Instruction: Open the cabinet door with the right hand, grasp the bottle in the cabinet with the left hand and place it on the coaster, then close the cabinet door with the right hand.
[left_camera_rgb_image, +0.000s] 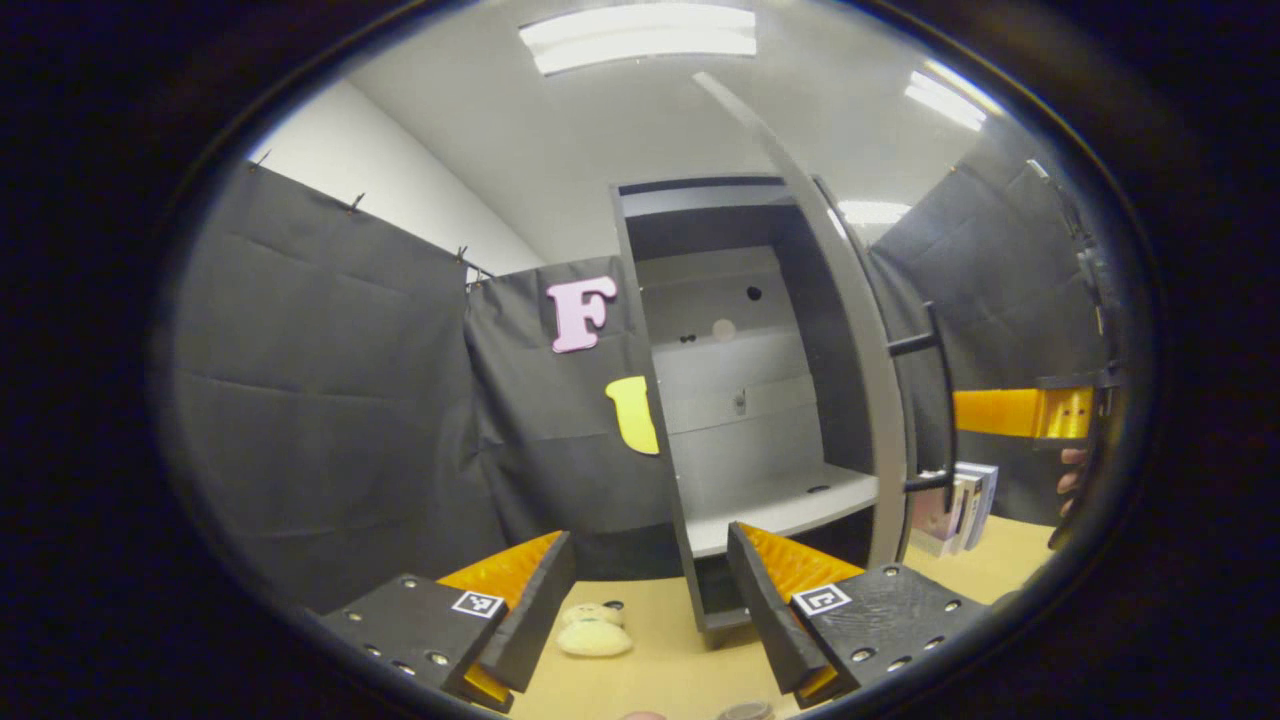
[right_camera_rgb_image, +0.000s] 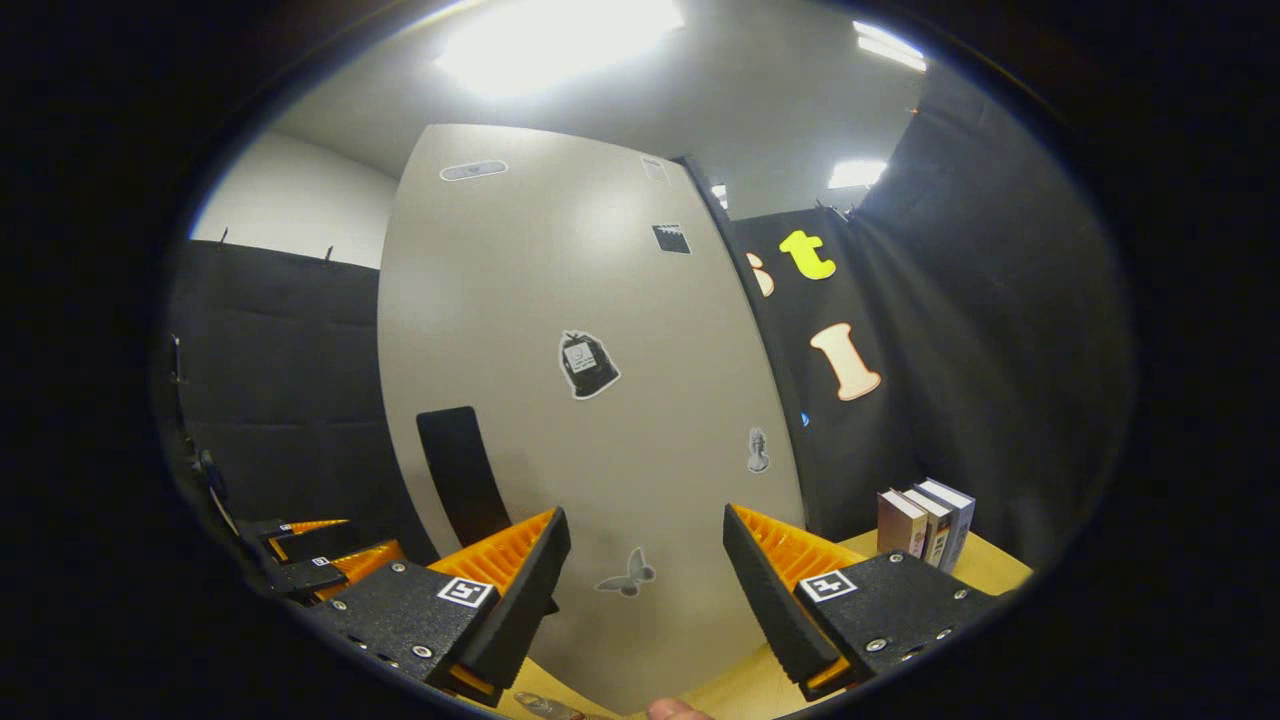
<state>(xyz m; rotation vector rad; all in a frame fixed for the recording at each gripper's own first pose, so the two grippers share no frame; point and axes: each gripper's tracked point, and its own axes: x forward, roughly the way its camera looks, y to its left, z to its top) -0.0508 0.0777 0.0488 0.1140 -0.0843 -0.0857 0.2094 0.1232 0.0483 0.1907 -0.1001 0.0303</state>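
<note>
The grey cabinet stands open on the wooden table. Its door is swung out to the right, with the black bar handle on the outer side. The inner shelf shows a bare grey surface with one small dark spot. My left gripper is open, a little in front of the cabinet. My right gripper is open too, facing the door's stickered outer face, right of the handle and apart from it. Two round discs peek in at the bottom edge.
Two pale rounded lumps lie on the table before the cabinet. Books stand upright right of the door. The right gripper's orange body and a hand's fingers show beyond the door. The left gripper sits low left.
</note>
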